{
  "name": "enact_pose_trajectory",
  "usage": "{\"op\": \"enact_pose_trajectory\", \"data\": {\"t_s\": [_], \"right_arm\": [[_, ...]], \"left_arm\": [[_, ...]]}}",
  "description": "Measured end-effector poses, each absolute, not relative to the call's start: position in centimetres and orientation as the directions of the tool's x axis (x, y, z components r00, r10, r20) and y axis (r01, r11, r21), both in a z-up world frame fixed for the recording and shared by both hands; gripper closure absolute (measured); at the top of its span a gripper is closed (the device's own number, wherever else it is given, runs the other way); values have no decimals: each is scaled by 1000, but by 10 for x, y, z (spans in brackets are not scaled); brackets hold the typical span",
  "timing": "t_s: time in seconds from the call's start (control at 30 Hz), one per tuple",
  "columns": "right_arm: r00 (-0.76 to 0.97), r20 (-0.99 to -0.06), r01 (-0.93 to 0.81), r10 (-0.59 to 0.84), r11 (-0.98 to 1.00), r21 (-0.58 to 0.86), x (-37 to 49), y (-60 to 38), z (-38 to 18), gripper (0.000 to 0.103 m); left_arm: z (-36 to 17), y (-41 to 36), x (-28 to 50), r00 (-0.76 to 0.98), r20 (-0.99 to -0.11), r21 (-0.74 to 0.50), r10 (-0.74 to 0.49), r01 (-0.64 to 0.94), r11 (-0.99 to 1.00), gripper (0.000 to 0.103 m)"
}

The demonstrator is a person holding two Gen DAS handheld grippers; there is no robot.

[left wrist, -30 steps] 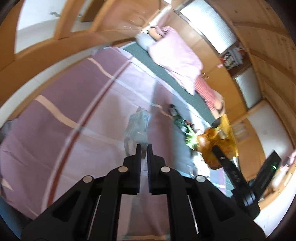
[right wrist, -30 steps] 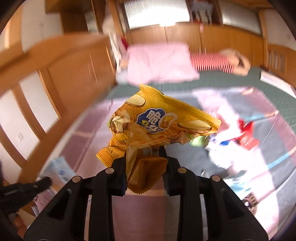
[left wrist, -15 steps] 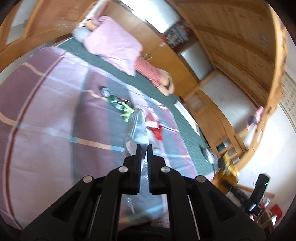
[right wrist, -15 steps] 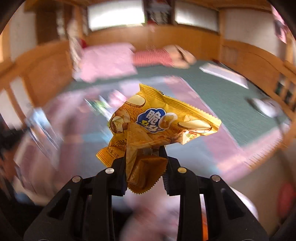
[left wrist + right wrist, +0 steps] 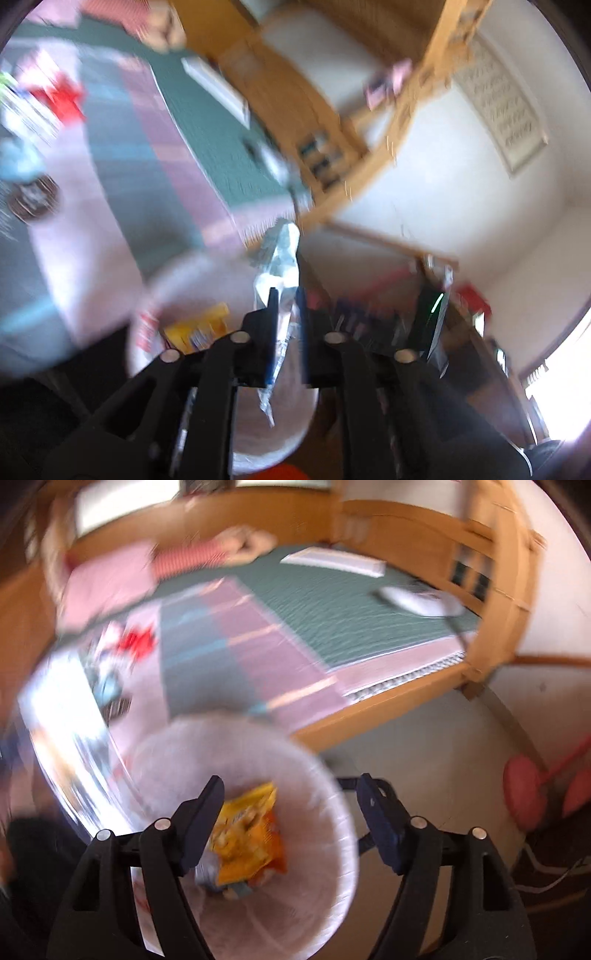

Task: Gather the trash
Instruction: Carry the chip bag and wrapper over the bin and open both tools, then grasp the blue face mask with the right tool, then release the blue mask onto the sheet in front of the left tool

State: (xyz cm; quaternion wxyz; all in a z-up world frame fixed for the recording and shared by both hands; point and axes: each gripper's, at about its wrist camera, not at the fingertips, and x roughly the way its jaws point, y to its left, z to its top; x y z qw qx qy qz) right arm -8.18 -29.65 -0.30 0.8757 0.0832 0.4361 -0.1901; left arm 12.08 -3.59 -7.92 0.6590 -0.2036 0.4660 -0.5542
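Note:
My right gripper point(image 5: 290, 786) is open and empty above a white trash bin point(image 5: 332, 768) beside the bed. The yellow snack bag point(image 5: 247, 834) lies inside the bin. My left gripper point(image 5: 286, 295) is shut on a clear silvery plastic wrapper point(image 5: 279, 266) and holds it over the bin's rim point(image 5: 177, 273); the yellow bag point(image 5: 199, 328) shows below it. Both views are blurred by motion.
More trash lies on the bed cover: a red wrapper point(image 5: 138, 640), a bluish piece point(image 5: 107, 686) and a dark round lid point(image 5: 33, 199). The wooden bed frame point(image 5: 388, 709) runs past the bin. Pink slippers point(image 5: 524, 790) lie on the floor at right.
My right gripper has swung off the bed to the bin, opened and dropped the yellow snack bag in. My left gripper has carried the clear wrapper over the bin.

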Motion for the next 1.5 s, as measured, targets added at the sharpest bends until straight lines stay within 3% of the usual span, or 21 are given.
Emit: {"op": "enact_pose_trajectory", "data": {"t_s": [0.07,0.13,0.2,0.3,0.4,0.53,0.63,0.8,0.83,0.87,0.9,0.97,1.13,1.17,1.23,1.27,1.3,1.4,1.5], "right_arm": [[569,-773,438,-281,899,-5,-85,-307,6,30],[590,-754,441,-288,898,2,-78,-307,14,28],[611,-742,417,-274,909,8,-68,-301,19,27],[641,-741,340,-199,940,42,-25,-274,24,25],[650,-758,214,-57,971,110,42,-228,18,22],[605,-787,132,121,959,249,141,-159,-13,21],[547,-815,180,190,925,336,219,-122,-59,21],[442,-886,289,141,913,289,297,-88,-131,21],[419,-899,298,125,917,266,305,-83,-143,29],[403,-909,308,105,920,242,309,-79,-152,55],[386,-916,309,110,920,241,312,-74,-158,70],[385,-906,300,177,904,304,309,-60,-160,80],[294,-832,35,469,865,500,297,32,-142,81],[252,-812,-32,526,843,536,296,54,-139,79],[167,-798,-174,580,814,555,290,99,-131,63],[162,-807,-219,567,818,531,286,112,-126,46],[190,-819,-257,541,833,490,284,119,-119,37],[377,-834,-292,404,906,306,293,103,-92,30],[504,-838,-208,208,971,116,326,60,-85,22]], "left_arm": [[-92,-50,121,-39,-471,-754,-881,536,379,33],[-92,-45,131,25,-518,-706,-855,552,444,30],[-83,-27,147,121,-554,-650,-823,554,520,20],[-60,34,191,404,-621,-487,-672,474,734,11],[-46,98,223,648,-655,-276,-388,273,922,8],[-59,171,258,703,-698,-145,-137,49,988,6],[-75,218,265,664,-742,-177,-91,-63,982,6],[-76,276,265,634,-765,-297,-111,-195,935,6],[-75,284,260,631,-769,-304,-105,-217,928,6],[-77,286,260,627,-773,-309,-98,-236,922,6],[-78,296,259,620,-780,-317,-90,-266,910,6],[-84,311,259,607,-791,-337,-77,-327,883,6],[-92,353,244,597,-797,-444,-95,-472,761,6],[-94,356,243,600,-794,-451,-93,-481,752,6],[-92,362,240,608,-790,-453,-77,-496,741,6],[-91,363,239,610,-789,-454,-74,-498,739,6],[-91,364,238,609,-790,-454,-73,-501,737,6],[-95,369,237,597,-799,-454,-76,-515,727,6],[-99,370,237,584,-807,-449,-89,-508,735,6]]}}
